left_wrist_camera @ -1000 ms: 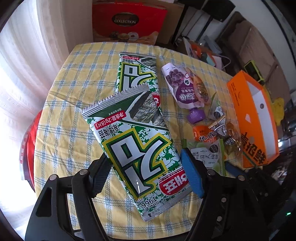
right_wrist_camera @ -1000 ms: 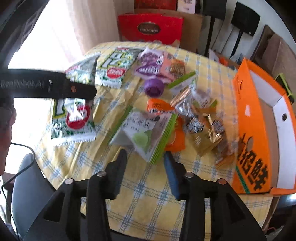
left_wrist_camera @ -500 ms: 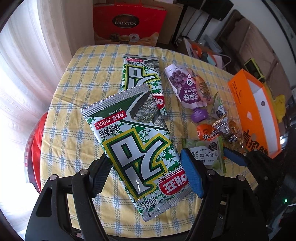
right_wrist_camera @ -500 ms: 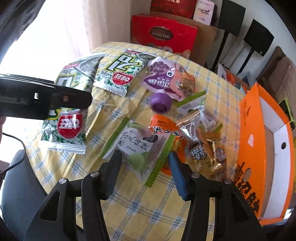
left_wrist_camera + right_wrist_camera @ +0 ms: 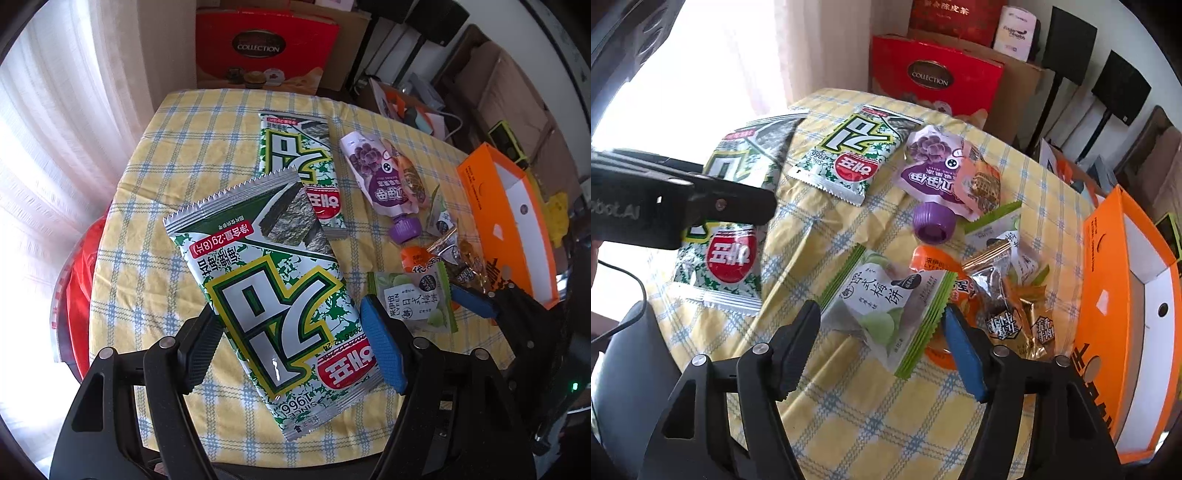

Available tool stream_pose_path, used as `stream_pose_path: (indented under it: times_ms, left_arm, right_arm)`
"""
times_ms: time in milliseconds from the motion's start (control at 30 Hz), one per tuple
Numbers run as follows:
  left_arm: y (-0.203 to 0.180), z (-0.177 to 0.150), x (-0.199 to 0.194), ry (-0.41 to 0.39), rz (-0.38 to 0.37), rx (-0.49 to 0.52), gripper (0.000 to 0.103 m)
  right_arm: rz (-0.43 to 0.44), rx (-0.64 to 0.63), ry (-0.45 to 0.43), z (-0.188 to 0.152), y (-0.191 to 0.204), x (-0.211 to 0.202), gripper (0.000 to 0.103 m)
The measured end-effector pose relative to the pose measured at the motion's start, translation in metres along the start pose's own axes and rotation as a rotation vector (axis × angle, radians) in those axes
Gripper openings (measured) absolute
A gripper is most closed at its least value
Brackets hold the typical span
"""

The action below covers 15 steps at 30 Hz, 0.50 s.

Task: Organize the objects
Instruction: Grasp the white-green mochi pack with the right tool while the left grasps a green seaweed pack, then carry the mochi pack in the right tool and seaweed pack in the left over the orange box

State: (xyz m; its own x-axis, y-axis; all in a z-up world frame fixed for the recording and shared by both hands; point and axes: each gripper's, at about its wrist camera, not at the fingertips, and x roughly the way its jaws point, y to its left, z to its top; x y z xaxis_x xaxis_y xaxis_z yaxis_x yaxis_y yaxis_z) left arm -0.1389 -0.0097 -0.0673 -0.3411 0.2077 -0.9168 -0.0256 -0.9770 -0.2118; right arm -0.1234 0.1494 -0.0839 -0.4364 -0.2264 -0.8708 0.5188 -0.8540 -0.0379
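My left gripper is shut on a green and white seaweed packet, gripped across its width and held above the table. A second seaweed packet lies flat behind it. My right gripper points down with its jaws opening. A green plum-cake packet lies on the cloth between them, and the pads do not press on it. Its blue fingertip shows in the left wrist view. The left gripper crosses the left of the right wrist view, the held packet under it.
A purple grape jelly pouch, an orange pouch and several small wrapped snacks lie on the yellow checked tablecloth. An open orange box stands at the right edge. A red gift box stands behind the table.
The right gripper's jaws have widened, and it has moved in so that the green packet lies between them. The left gripper still holds the seaweed packet the same way.
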Motion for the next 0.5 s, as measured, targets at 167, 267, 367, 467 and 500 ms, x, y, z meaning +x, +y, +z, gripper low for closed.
stream_pose_path:
  times_ms: [167,267,367,467,500]
  left_arm:
    - [0.007,-0.001,-0.001,-0.003,-0.007,-0.016,0.070]
    - [0.010,-0.001,-0.001,-0.002,-0.010,-0.024,0.070]
    - [0.012,-0.002,0.000,0.005,-0.015,-0.026,0.056]
    - [0.012,-0.002,0.003,0.024,-0.020,-0.025,0.050]
    - [0.012,-0.003,0.003,0.022,-0.017,-0.024,0.050]
  right_arm:
    - [0.021,0.083,0.024,0.007,-0.003,0.005,0.078]
    - [-0.015,0.115,0.046,0.009,-0.001,0.010,0.078]
    - [-0.071,0.098,0.037,0.010,0.005,0.014,0.075]
    - [-0.091,0.080,0.019,0.009,0.008,0.013,0.058]
    - [-0.079,0.083,0.012,0.009,0.008,0.012,0.054]
